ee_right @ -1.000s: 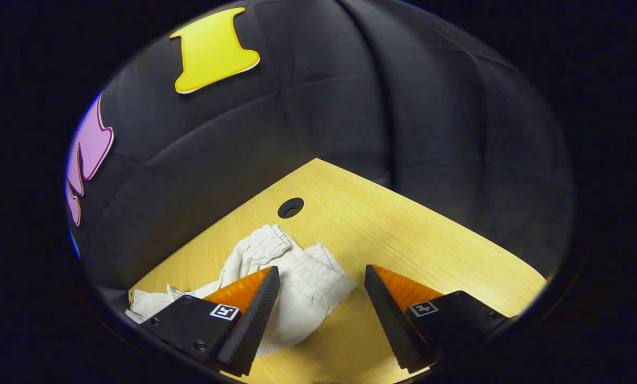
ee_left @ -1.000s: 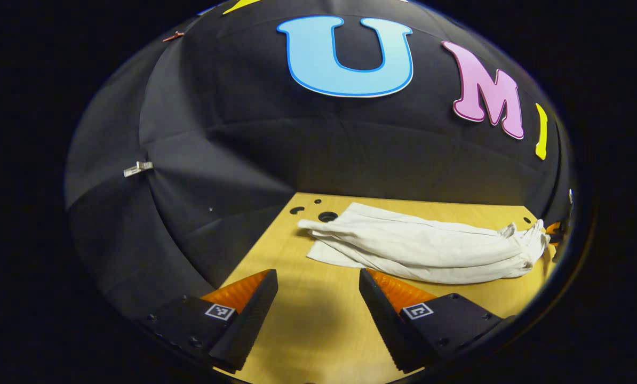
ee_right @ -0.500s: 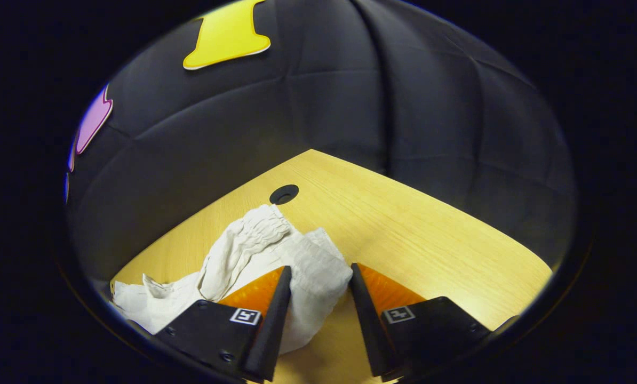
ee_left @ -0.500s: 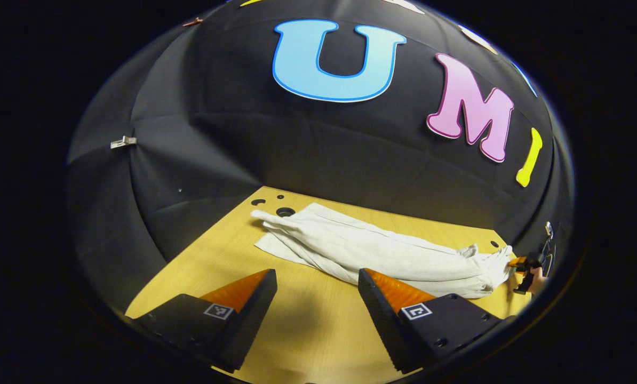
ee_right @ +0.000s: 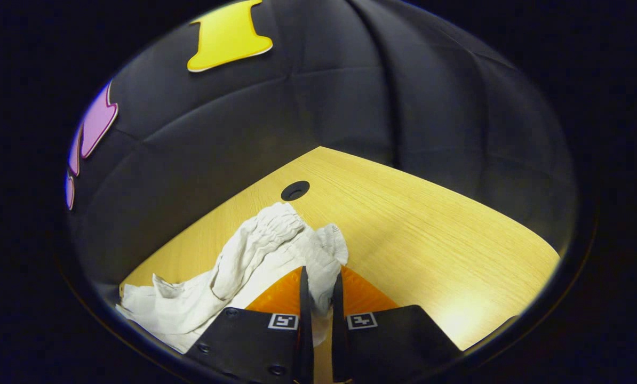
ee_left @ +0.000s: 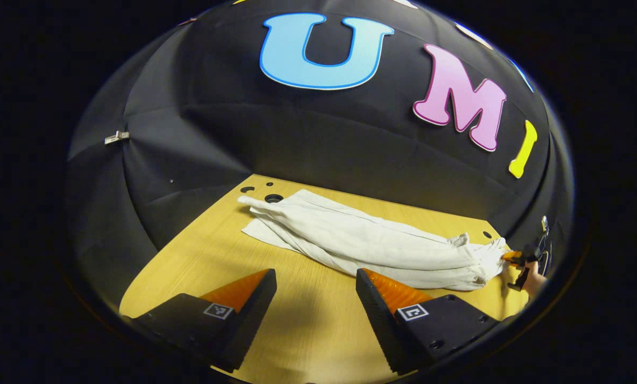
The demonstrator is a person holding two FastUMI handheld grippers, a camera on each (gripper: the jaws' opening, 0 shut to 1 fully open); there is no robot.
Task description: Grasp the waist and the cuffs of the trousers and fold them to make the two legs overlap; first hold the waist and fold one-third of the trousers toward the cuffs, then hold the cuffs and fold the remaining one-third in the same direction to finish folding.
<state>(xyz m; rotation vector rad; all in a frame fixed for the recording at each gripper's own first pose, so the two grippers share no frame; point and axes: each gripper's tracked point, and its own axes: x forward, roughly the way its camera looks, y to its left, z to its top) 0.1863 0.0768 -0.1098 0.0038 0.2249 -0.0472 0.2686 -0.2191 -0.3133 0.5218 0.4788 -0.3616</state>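
- Trousers waist pinched between both fingers of right hand-held gripper, bunched on desk
- Left hand-held gripper spread wide, holding nothing, above bare desk
- Legs stretched beyond it toward hole near wall

No readable words, brands or numbers appear. Small square black-and-white coded markers sit on the left gripper, at about 7 and 5 o'clock in its view, and on the right gripper, near 6 o'clock.
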